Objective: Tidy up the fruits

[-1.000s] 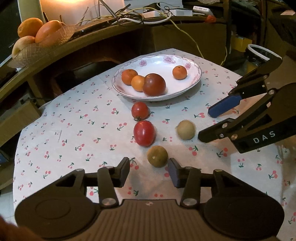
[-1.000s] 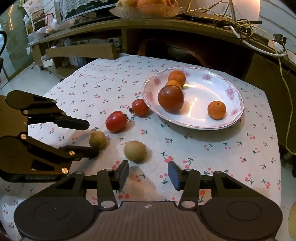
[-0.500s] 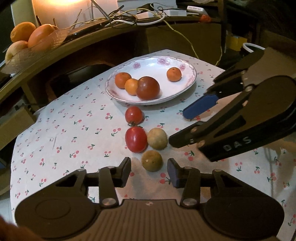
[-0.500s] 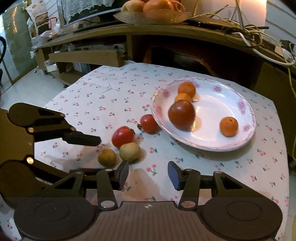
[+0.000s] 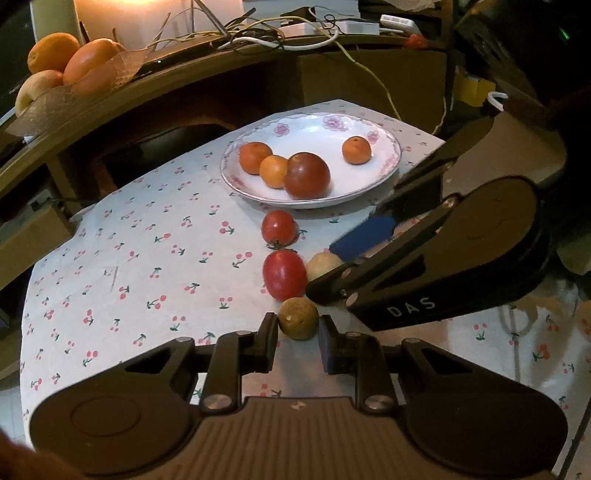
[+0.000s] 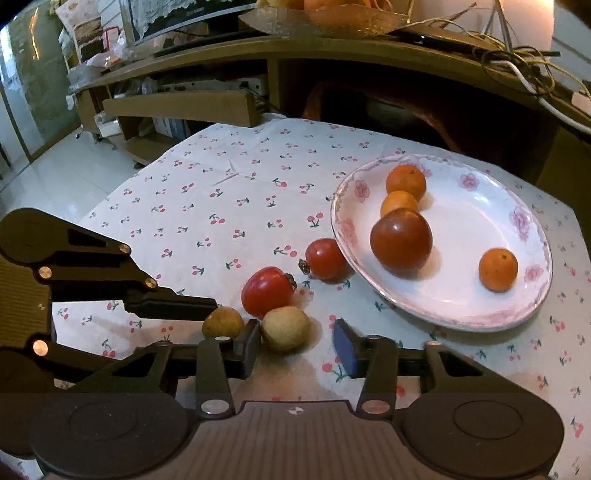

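A white flowered plate (image 5: pixel 373 127) (image 6: pixel 476 221) holds three small oranges and one large dark tomato (image 5: pixel 307 175) (image 6: pixel 401 237). On the cherry-print cloth lie two red tomatoes (image 5: pixel 284 274) (image 5: pixel 278 227), a pale round fruit (image 5: pixel 322 264) (image 6: pixel 285 328) and a brown round fruit (image 5: pixel 298 317) (image 6: pixel 222 322). My left gripper (image 5: pixel 298 334) is open with the brown fruit between its fingertips. My right gripper (image 6: pixel 295 345) is open, its left finger beside the pale fruit.
A wooden counter (image 5: pixel 155 88) curves behind the table, with a glass bowl of oranges (image 5: pixel 66 70) and tangled cables (image 5: pixel 258 33). The table's edge drops to a tiled floor (image 6: pixel 44 173) on the left. Low shelves (image 6: pixel 177 107) stand beyond.
Both grippers have moved in toward the fruits. The left fingertips now flank the brown fruit. The right gripper has come close to the pale fruit, which sits against the red tomato.
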{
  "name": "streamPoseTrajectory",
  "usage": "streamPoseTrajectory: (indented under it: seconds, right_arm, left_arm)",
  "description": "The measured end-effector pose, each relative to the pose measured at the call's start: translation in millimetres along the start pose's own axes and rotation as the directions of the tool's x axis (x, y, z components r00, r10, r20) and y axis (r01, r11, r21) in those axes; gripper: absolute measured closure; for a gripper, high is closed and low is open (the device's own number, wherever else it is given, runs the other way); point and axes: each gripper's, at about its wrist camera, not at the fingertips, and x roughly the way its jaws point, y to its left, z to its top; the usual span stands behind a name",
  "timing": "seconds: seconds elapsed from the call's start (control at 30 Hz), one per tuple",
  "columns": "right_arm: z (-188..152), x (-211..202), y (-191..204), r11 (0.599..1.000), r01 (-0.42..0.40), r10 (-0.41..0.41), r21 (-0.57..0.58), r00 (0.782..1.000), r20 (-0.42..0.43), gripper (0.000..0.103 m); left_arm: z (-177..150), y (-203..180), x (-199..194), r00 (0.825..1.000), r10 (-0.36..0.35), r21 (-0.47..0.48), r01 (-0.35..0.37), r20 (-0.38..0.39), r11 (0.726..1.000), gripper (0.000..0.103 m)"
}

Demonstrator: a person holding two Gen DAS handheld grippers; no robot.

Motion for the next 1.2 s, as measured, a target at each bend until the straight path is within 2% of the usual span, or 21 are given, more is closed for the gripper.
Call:
streamPoseTrajectory:
  seconds: [0.23,0.4,0.77,1.2]
  right_arm:
    - [0,-6,-2,0.999,-0.003,0.003,0.038,1.0,-0.016,0.074]
    - [3,-24,-11,0.998,-0.002,0.0,0.068,0.999,0.034,0.074]
    - [12,-42,-53,0.982,0.084,-0.104,0.172,0.988,0.111,0.074]
    - [16,-22,-80,0.962,0.126,-0.148,0.241,0.986,0.077,0.073]
  left_arm:
    - [6,3,-5,1.0,0.006,-0.008,-0.005,0.021,1.0,0.073]
    - [21,-1,-8,0.999,0.005,-0.003,-0.005,0.052,1.0,0.073]
    - [67,-14,9,0.993,0.015,0.014,-0.017,0.117,1.0,0.073]
    - [82,-13,49,0.994,0.053,0.039,-0.057,0.097,0.998,0.073]
